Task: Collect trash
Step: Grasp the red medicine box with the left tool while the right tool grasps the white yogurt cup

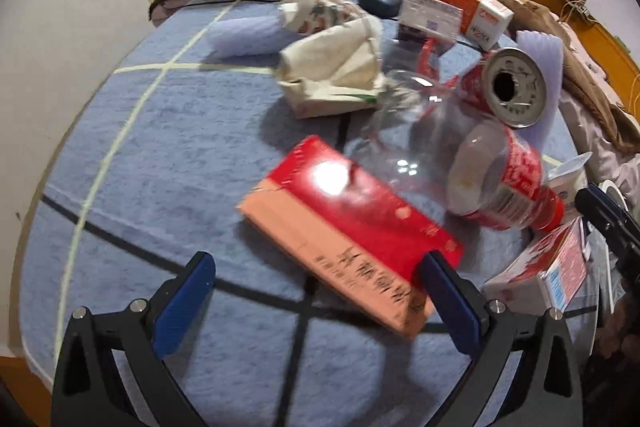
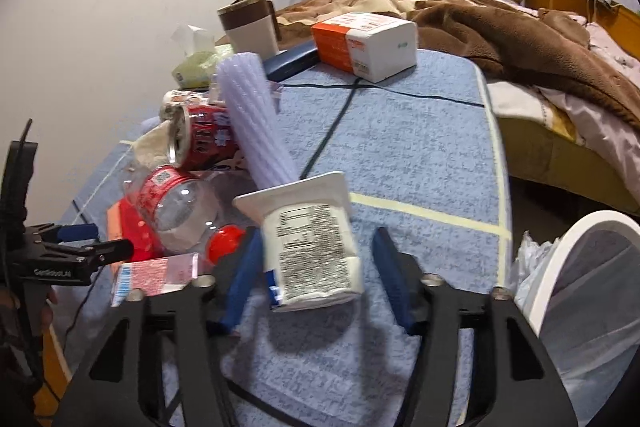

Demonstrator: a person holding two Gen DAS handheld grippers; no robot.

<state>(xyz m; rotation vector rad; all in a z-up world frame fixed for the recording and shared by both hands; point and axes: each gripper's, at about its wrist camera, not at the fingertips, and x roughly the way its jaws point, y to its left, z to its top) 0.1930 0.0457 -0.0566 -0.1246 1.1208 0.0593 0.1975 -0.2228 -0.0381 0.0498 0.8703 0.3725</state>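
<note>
Lying between the right gripper's blue pads is a white yogurt cup, tipped so its square rim faces away and its printed label faces up. The left pad sits against the cup's side, while a gap shows between the cup and the right pad, so the jaws stand partly spread around it rather than pinching it; with the blur, contact on the left is only probable. Just right of the table edge stands a white-rimmed bin with a crumpled pale liner inside.

The left gripper hovers with jaws spread wide over a flat red and pink carton, whose near corner lies between the pads without visible contact.

Behind the carton, a clear plastic bottle with a red label and red cap lies on its side, and beside it a red can on its side shows its opened top. A crumpled paper bag and a ribbed lilac roll lie further back.

The fuzzy blue tablecloth, crossed by dark and pale lines, is bare on the right half, leaving open room up to the rounded edge.
</note>
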